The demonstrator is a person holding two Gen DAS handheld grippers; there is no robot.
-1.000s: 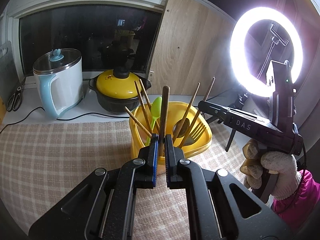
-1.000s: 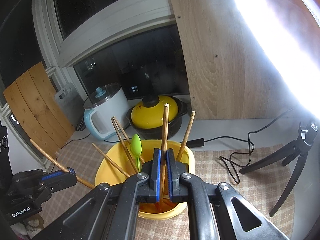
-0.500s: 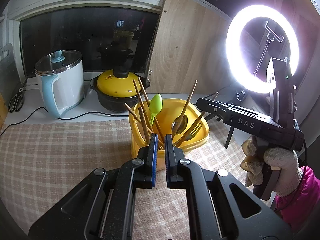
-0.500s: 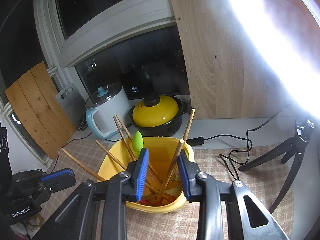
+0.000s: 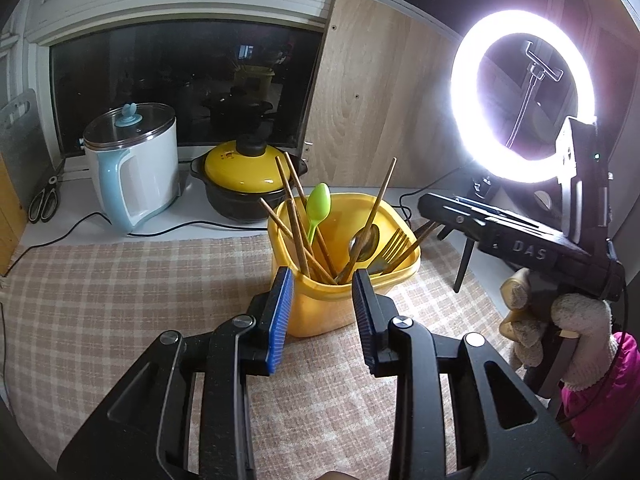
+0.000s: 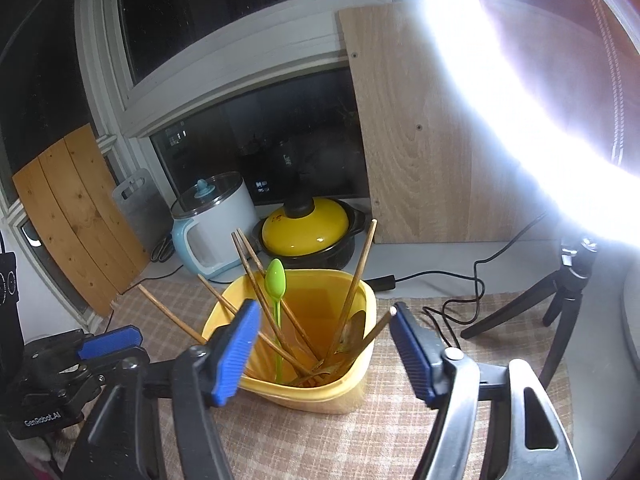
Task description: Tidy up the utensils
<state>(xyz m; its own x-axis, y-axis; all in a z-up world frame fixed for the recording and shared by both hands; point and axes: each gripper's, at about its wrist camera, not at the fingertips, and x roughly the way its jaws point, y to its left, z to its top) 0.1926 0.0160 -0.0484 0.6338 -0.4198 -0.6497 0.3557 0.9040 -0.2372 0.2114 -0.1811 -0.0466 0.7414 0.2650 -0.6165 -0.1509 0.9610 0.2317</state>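
Observation:
A yellow plastic holder (image 5: 320, 308) (image 6: 340, 384) stands on the checked mat. It holds several wooden chopsticks (image 5: 294, 216) (image 6: 362, 264), a green spoon (image 5: 317, 208) (image 6: 276, 280), a metal spoon (image 5: 364, 238) and a fork (image 5: 394, 242). My left gripper (image 5: 322, 280) is open and empty, just in front of the holder. My right gripper (image 6: 322, 320) is open wide and empty, with one jaw on each side of the holder, above its rim. It also shows in the left wrist view (image 5: 512, 236).
A white-blue electric kettle (image 5: 134, 168) (image 6: 214, 224) and a yellow-lidded black pot (image 5: 246, 182) (image 6: 310, 232) stand at the back with cables. A ring light (image 5: 520, 96) on a tripod (image 6: 560, 296) is at the right. Scissors (image 5: 46, 198) lie at the far left.
Both grippers let go of the chopsticks they held and opened. The chopsticks now stand in the yellow holder. Both grippers pulled back a little.

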